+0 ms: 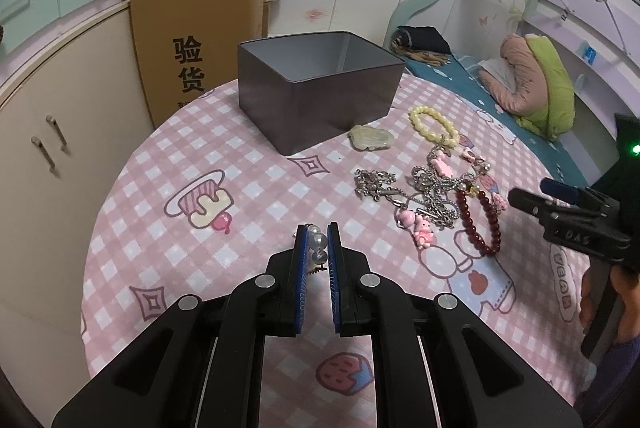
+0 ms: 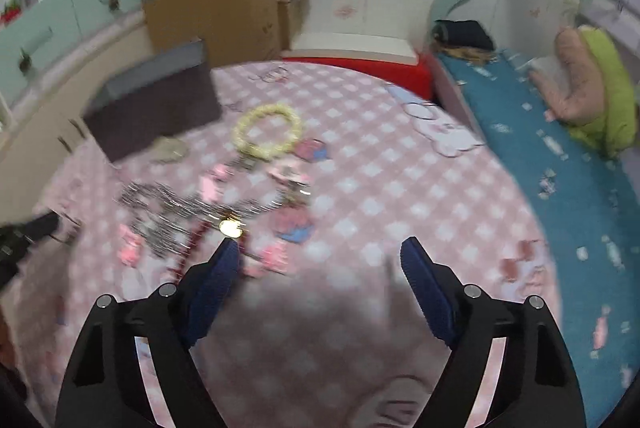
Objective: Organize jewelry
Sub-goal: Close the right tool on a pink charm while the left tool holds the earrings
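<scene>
My left gripper [image 1: 317,234] is shut on a white pearl piece [image 1: 319,248], held just above the pink checked tablecloth [image 1: 224,155]. Beyond it stands an open grey tin box [image 1: 320,87]. To the right lies a heap of jewelry: a yellow bead bracelet [image 1: 434,123], silver chains [image 1: 416,187], a dark red bead bracelet [image 1: 480,220], pink charms [image 1: 420,228] and a pale stone pendant [image 1: 370,137]. My right gripper [image 2: 320,252] stands open with nothing between its pads, low over the cloth, its left pad beside the red bracelet [image 2: 192,248]. The right wrist view is blurred.
A cardboard box [image 1: 196,43] leans behind the table at the left, beside cream cupboards [image 1: 48,147]. A bed with a blue sheet [image 2: 552,155] and a pink and green pillow [image 1: 536,79] runs along the right. The yellow bracelet [image 2: 268,133] and the tin [image 2: 156,111] lie ahead of my right gripper.
</scene>
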A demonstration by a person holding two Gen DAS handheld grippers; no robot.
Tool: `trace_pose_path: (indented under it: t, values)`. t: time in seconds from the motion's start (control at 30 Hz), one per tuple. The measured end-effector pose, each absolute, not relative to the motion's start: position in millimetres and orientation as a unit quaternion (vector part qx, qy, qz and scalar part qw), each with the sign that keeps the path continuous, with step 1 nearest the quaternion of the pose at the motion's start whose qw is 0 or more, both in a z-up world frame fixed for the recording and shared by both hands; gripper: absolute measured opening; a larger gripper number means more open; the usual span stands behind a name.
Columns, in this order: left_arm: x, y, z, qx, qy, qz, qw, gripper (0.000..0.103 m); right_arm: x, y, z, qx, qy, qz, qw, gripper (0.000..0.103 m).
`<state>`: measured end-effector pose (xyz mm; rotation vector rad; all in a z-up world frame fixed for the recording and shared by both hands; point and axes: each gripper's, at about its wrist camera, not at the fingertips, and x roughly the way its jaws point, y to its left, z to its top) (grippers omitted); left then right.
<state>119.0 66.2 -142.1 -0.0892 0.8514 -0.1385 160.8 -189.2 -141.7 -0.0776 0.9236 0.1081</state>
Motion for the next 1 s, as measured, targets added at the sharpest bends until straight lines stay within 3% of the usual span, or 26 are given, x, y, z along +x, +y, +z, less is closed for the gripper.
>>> trace_pose_path:
  t: [0.3,0.4,0.57,0.83,0.87,0.9,1.0]
  values:
    - [119.5,62.8,-140.1,-0.046,0.414,-0.075,0.906,0.010,166.3,-175.5,-159.1,-0.058,0.457,0.090,0.883,0.073]
    - [119.7,61.9,-139.2,-0.045,0.414,-0.076,0.906,0.010,169.8,-174.3,-157.8,-0.048,0.456,0.106,0.882,0.063]
    - [119.1,61.6,-135.8,-0.052,0.412,-0.084,0.906,0.010,172.4,-172.1,-155.6,-0.044,0.451,0.115,0.884,0.030]
    - [118.4,58.2,-123.2,-0.055,0.402,-0.098,0.909,0.010,170.1,-178.1,-153.1,-0.032,0.446,0.120,0.886,0.025]
    - [118.6,57.5,-120.9,-0.055,0.400,-0.100,0.910,0.010,169.1,-179.3,-151.9,-0.032,0.445,0.119,0.887,0.019]
    - [118.7,57.0,-118.9,-0.055,0.398,-0.101,0.910,0.010,168.7,-180.4,-149.2,-0.033,0.443,0.117,0.888,0.000]
    - [119.6,54.4,-110.8,-0.054,0.389,-0.110,0.913,0.010,172.7,-180.6,-153.4,-0.039,0.465,0.117,0.877,0.000]
